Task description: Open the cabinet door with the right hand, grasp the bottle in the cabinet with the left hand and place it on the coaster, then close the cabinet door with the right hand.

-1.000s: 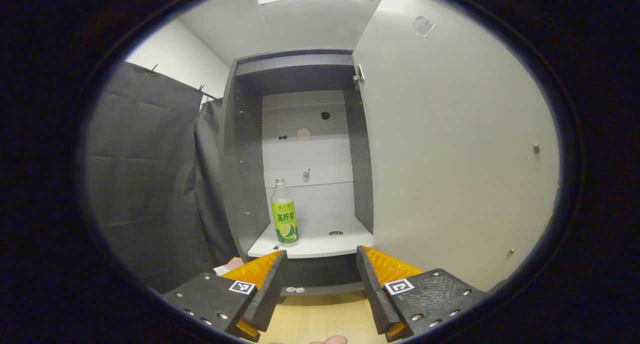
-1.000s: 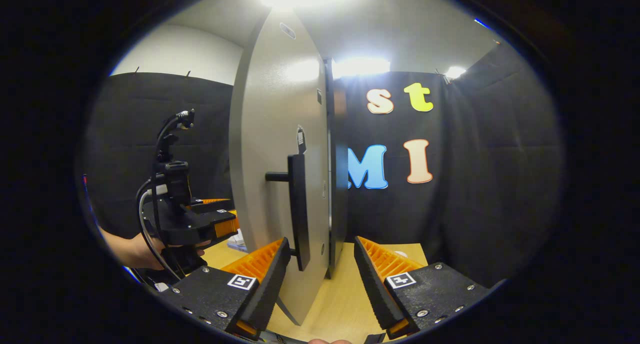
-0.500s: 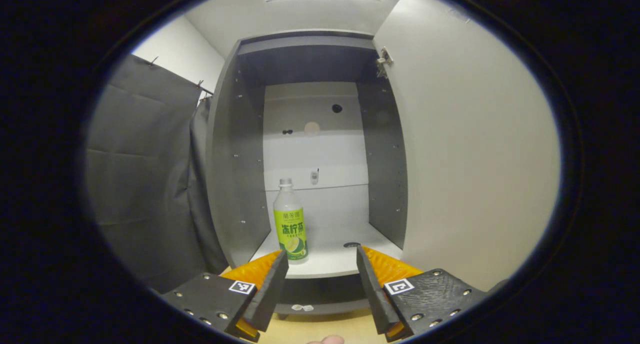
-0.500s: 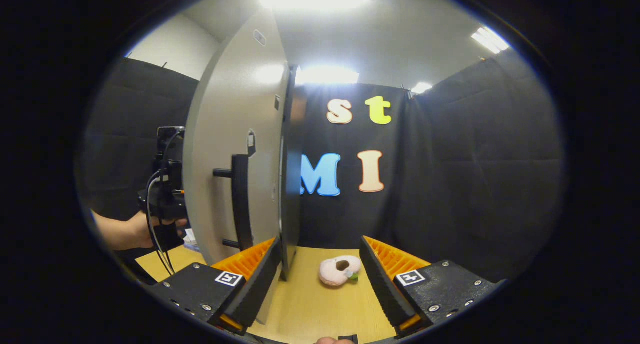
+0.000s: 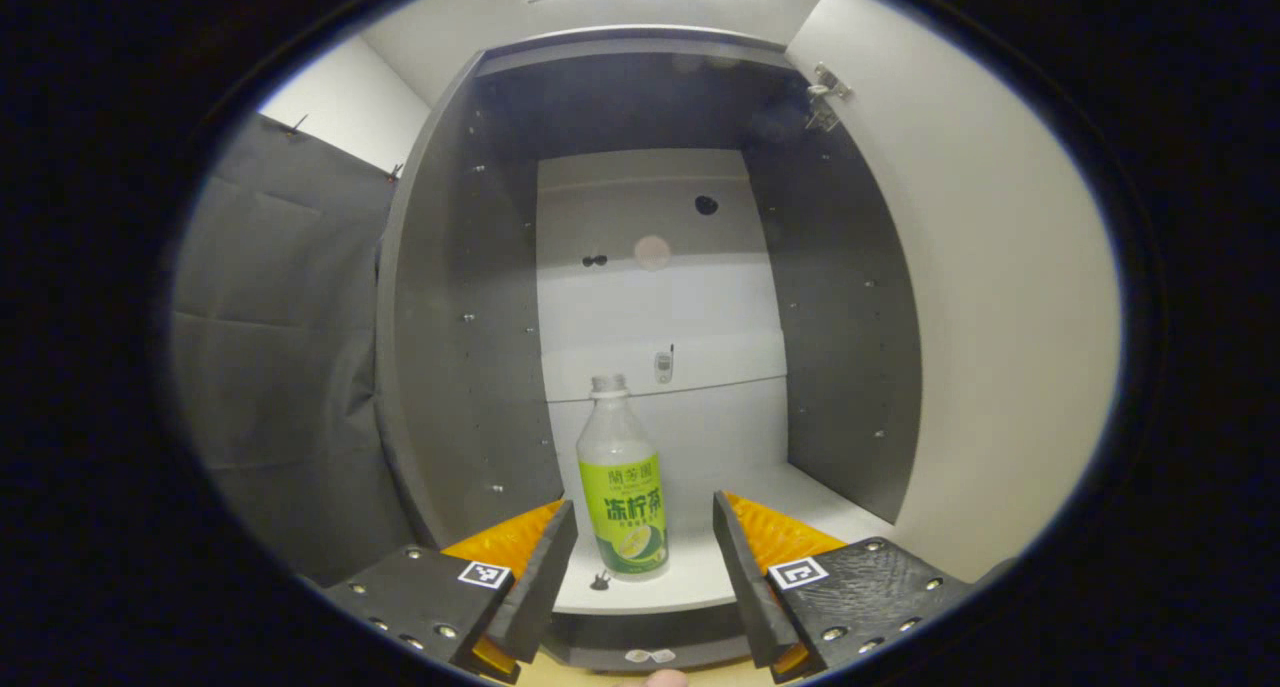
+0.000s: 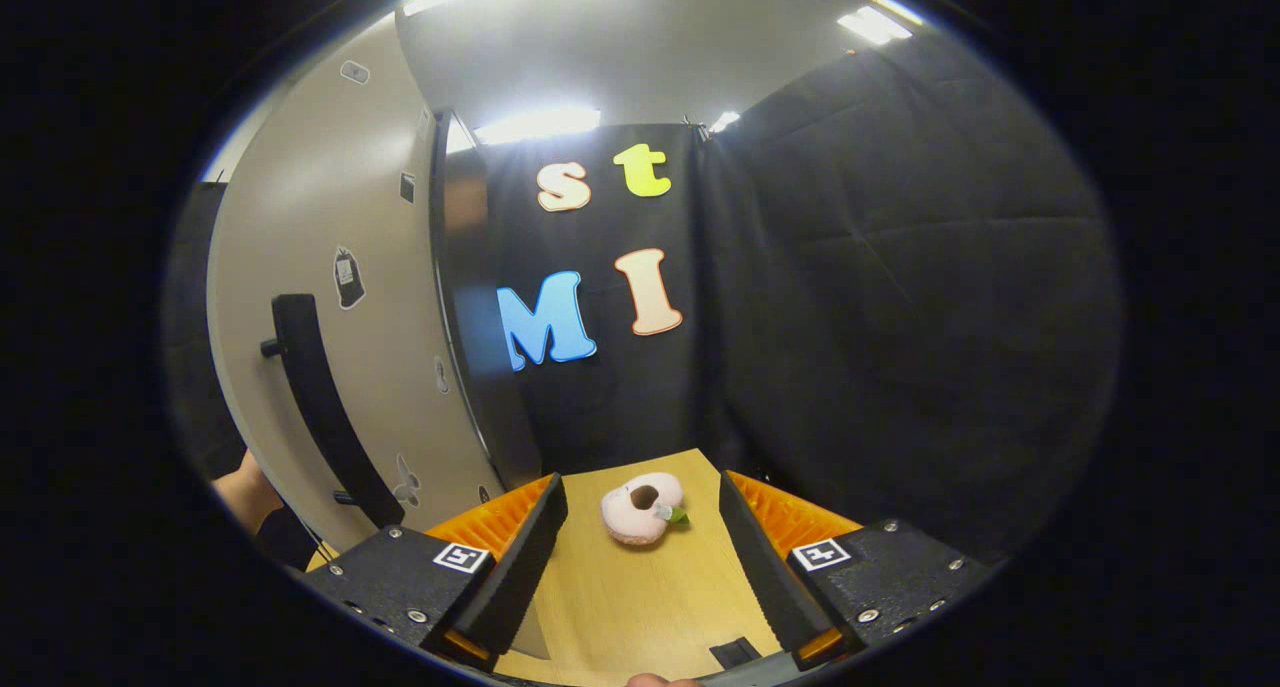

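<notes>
Cabinet door (image 6: 330, 297) hides most of person's hand (image 6: 243, 487); bottle (image 5: 622, 487) label unreadable.

clear plastic bottle (image 5: 622, 487) with a glossy paper label; matt smooth cabinet door (image 6: 330, 297); pale wood-grain worktop (image 6: 650, 597); soft plush coaster (image 6: 640, 507); matt black cloth wall (image 6: 900, 327).

a staged test booth: black cloth walls (image 6: 900, 297) around a lone cabinet (image 5: 460, 297) on a wooden table (image 6: 640, 587).
</notes>
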Available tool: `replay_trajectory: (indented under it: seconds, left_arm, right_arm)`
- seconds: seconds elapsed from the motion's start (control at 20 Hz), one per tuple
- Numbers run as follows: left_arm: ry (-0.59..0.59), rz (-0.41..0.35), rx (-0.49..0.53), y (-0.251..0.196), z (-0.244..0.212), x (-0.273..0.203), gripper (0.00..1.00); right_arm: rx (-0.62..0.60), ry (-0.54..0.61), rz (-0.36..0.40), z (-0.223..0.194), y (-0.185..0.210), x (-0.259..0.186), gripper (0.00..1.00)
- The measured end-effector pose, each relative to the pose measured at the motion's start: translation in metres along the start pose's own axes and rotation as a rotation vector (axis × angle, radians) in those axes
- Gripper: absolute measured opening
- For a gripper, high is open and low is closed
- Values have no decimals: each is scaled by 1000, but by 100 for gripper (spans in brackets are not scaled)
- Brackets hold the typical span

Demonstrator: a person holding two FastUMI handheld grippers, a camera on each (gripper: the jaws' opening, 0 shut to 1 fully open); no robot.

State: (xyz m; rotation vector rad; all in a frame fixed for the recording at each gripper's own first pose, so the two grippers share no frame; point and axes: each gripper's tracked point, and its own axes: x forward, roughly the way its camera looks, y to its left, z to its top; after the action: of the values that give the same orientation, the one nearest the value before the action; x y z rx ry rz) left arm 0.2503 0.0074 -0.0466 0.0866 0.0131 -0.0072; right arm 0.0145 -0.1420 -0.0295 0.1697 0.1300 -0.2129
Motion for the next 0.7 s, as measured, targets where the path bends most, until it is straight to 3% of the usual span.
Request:
replay_trajectory:
  seconds: [0.45, 0.7]
  left_arm:
    - [-13, 1, 12, 11, -2, 59, 77]
    - [9, -8, -30, 18, -15, 87, 78]
  right_arm:
    - [-21, 65, -26, -31, 18, 20, 93]
    - [-15, 73, -43, -36, 28, 30, 93]
